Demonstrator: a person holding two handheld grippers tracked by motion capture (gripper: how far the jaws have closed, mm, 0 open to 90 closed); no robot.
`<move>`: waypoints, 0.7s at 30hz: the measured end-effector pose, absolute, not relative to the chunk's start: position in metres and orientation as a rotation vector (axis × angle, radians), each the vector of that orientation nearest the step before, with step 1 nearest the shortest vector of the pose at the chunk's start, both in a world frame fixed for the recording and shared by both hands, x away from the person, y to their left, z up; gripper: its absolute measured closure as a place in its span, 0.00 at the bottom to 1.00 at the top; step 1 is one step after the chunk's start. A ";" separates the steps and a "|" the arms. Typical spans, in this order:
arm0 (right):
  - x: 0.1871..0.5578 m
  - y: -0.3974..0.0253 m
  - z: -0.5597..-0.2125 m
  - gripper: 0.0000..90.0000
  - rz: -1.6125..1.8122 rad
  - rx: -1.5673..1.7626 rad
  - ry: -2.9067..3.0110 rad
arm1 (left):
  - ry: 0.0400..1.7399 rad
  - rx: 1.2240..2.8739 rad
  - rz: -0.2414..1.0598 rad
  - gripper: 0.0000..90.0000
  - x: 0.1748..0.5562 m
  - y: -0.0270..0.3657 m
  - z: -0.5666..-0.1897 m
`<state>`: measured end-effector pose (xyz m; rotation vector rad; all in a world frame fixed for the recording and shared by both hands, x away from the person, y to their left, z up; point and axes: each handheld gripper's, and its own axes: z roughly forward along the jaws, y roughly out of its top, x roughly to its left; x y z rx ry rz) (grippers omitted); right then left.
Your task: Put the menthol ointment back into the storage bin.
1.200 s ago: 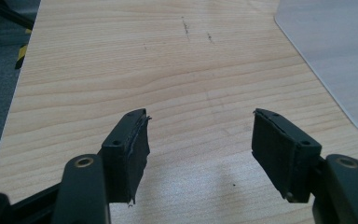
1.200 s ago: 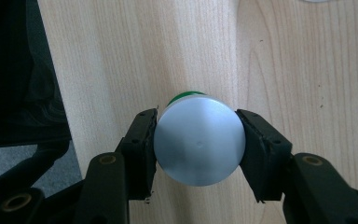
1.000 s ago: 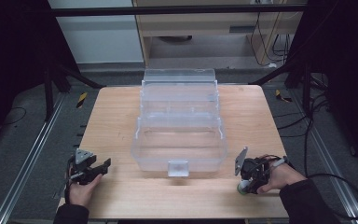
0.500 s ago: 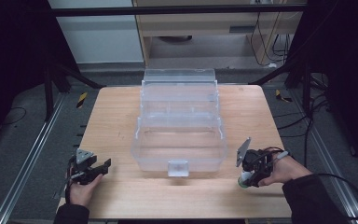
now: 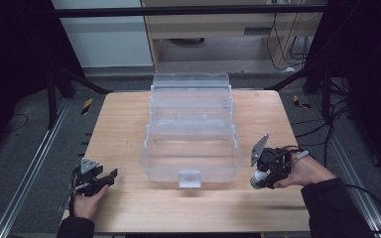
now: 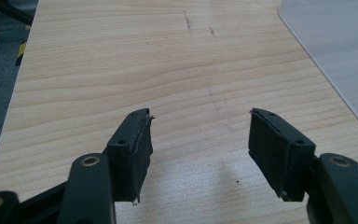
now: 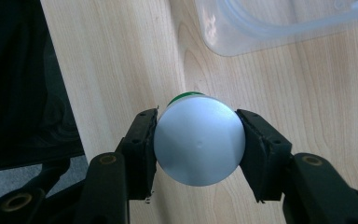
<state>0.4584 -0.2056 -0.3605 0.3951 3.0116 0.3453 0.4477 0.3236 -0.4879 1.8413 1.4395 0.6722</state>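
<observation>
A clear plastic tiered box (image 5: 191, 134) stands open in the middle of the wooden table (image 5: 129, 119). My right gripper (image 5: 260, 179) is at the table's right front, shut on a small green bottle with a white cap (image 5: 257, 180). In the right gripper view the white cap (image 7: 198, 141) sits squeezed between the two black pads, with a green rim behind it, above the wood. My left gripper (image 5: 104, 179) rests at the left front corner, open, with only bare wood between its pads (image 6: 135, 149). A corner of the clear box (image 6: 340, 51) shows at the upper right of the left gripper view.
The table's right edge (image 7: 60, 93) runs close beside the held bottle, with dark floor beyond. A clear latch tab (image 5: 189, 177) juts from the box's front. Metal rails (image 5: 30, 168) flank the table, and cables (image 5: 337, 114) lie on the floor at right.
My right gripper has lifted slightly and shifted up the table with the bottle in it. The left gripper has stayed where it was.
</observation>
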 end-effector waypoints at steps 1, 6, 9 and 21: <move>0.459 -0.205 -0.359 0.56 0.343 0.392 3.016 | 1.440 1.841 0.672 0.43 0.448 0.324 -0.488; 0.462 -0.202 -0.350 0.56 0.334 0.389 3.021 | 1.437 1.847 0.669 0.43 0.448 0.323 -0.488; 0.462 -0.200 -0.345 0.56 0.346 0.394 3.017 | 1.438 1.845 0.668 0.43 0.448 0.323 -0.488; 0.472 -0.189 -0.316 0.56 0.375 0.372 2.998 | 1.445 1.849 0.663 0.44 0.449 0.323 -0.489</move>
